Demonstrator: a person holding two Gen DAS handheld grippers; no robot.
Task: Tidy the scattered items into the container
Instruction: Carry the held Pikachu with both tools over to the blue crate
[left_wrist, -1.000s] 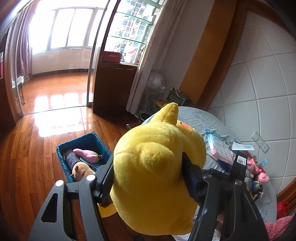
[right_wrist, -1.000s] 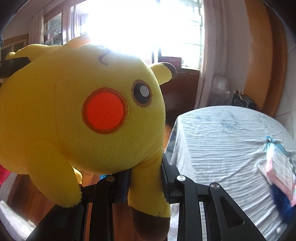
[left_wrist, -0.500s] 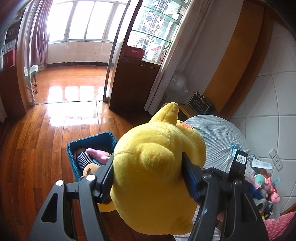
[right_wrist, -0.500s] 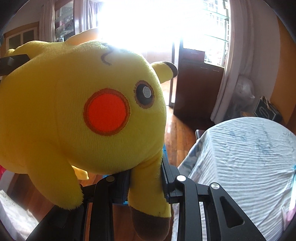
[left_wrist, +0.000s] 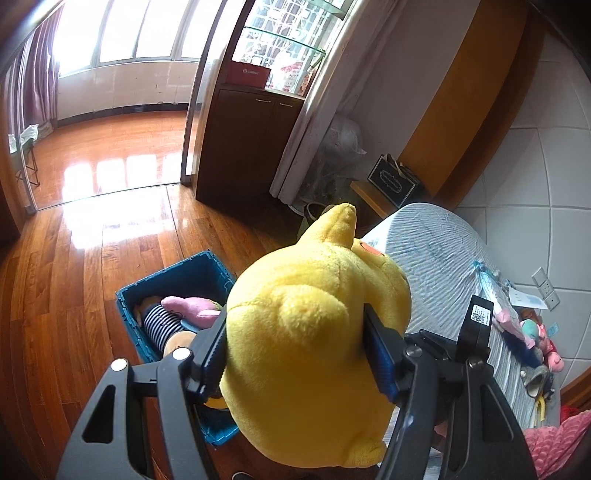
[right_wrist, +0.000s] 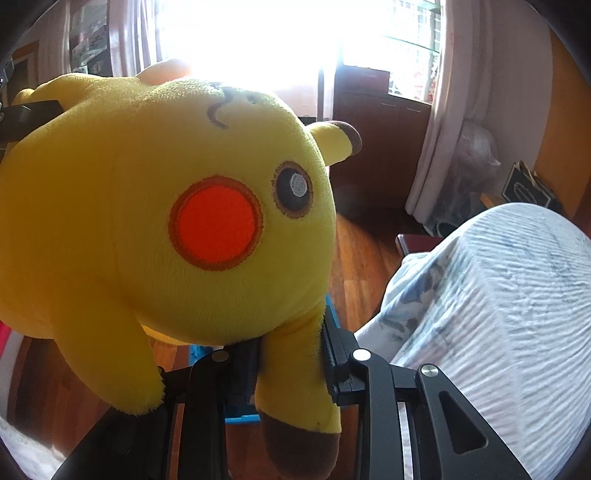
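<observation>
i have both grippers on the same yellow plush toy (left_wrist: 314, 332), which hangs in the air clear of any surface. the left gripper (left_wrist: 295, 350) is clamped across the toy's body: its two pads press into the plush from either side, and the fabric bulges round them. the right gripper (right_wrist: 291, 358) is closed tight on one of the toy's limbs, the yellow limb with a brown tip, squeezed between the pads; in the left wrist view part of this gripper shows just right of the toy. in the right wrist view the toy (right_wrist: 166, 221) fills most of the frame, showing a red cheek patch, one dark eye and a brown-tipped ear.

below and left of the toy, in the left wrist view, i see the blue container (left_wrist: 173, 280) standing on the wooden floor (left_wrist: 74, 277). it already holds soft toys: a striped one (left_wrist: 159, 325) and a pink one (left_wrist: 192, 308) lying across it. the yellow toy overlaps the container's right side in this view; i cannot tell whether it is directly above the opening.

to the right stands the table with a pale striped cloth (left_wrist: 436, 258). along its far edge, near the tiled wall (left_wrist: 535, 184), more small toys (left_wrist: 535, 336) lie scattered. a dark wooden cabinet (left_wrist: 243, 140) stands beyond the container, beside a pale curtain (left_wrist: 314, 122).
</observation>
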